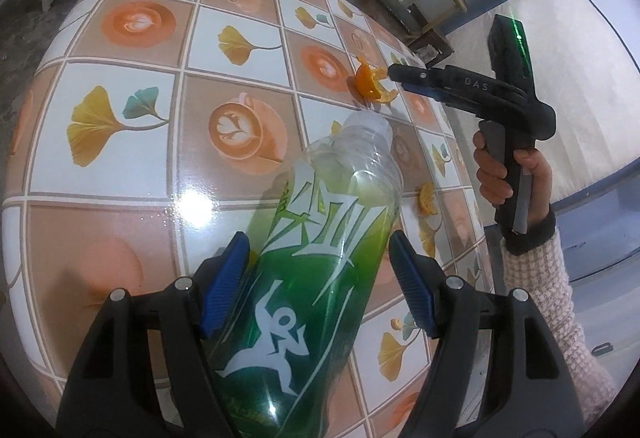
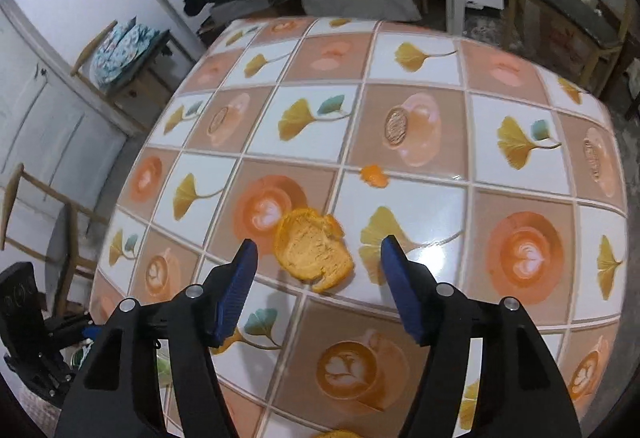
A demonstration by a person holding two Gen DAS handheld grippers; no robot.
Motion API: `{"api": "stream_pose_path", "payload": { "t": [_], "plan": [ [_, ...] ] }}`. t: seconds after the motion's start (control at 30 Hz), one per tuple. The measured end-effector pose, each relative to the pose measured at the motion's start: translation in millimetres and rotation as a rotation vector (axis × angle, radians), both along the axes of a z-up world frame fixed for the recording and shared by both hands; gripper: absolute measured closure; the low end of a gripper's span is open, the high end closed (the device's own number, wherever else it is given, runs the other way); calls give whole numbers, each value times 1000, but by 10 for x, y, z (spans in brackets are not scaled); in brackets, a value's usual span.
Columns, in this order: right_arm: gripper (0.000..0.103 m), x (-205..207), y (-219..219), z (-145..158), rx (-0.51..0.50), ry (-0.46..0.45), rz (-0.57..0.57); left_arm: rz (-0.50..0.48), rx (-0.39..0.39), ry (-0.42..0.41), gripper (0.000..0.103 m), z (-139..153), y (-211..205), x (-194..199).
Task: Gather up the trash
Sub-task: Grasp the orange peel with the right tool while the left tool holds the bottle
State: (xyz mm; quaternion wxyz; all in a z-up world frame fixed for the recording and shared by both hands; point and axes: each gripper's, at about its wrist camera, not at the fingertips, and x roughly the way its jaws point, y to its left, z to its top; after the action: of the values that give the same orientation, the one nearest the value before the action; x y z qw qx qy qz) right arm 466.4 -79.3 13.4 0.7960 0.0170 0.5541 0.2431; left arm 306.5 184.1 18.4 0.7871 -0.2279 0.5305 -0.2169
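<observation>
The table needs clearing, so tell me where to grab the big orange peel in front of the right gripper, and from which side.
Take the big orange peel by its raised, curled edge on the far side, coming down from above with the right gripper. It lies as a shallow cup, pith side up, on the tiled table, so a level approach would likely slide it. The open jaws already straddle it; one finger outside the rim should pinch it.

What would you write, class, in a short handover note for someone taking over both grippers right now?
Left gripper: fingers closed on the green plastic bottle, held above the table.
Right gripper: open, nothing held, poised over the large orange peel.
Other trash: a small peel piece further along the table; another peel near the table's edge by the bottle.
Done: bottle picked up.
Left: grab the peels and bin everything; no bin is visible.
</observation>
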Motion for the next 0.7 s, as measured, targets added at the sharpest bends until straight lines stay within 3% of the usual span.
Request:
{"api": "stream_pose_path", "payload": {
  "t": [0.17,0.33,0.37,0.53,0.7],
  "plan": [
    [40,7,240,-196,-91,13,81,4,15,-3,34,1,-18,2],
    [41,-60,377,-237,-208,-90,112,7,18,1,34,3,-11,4],
    [51,-76,377,-238,-227,-103,110,8,19,1,34,3,-16,-2],
    [74,-179,278,-126,-228,-133,102,14,27,-3,33,14,-25,-20],
    [81,-393,-5,72,-213,-155,68,28,28,-3,32,16,-19,-29]
  ]
}}
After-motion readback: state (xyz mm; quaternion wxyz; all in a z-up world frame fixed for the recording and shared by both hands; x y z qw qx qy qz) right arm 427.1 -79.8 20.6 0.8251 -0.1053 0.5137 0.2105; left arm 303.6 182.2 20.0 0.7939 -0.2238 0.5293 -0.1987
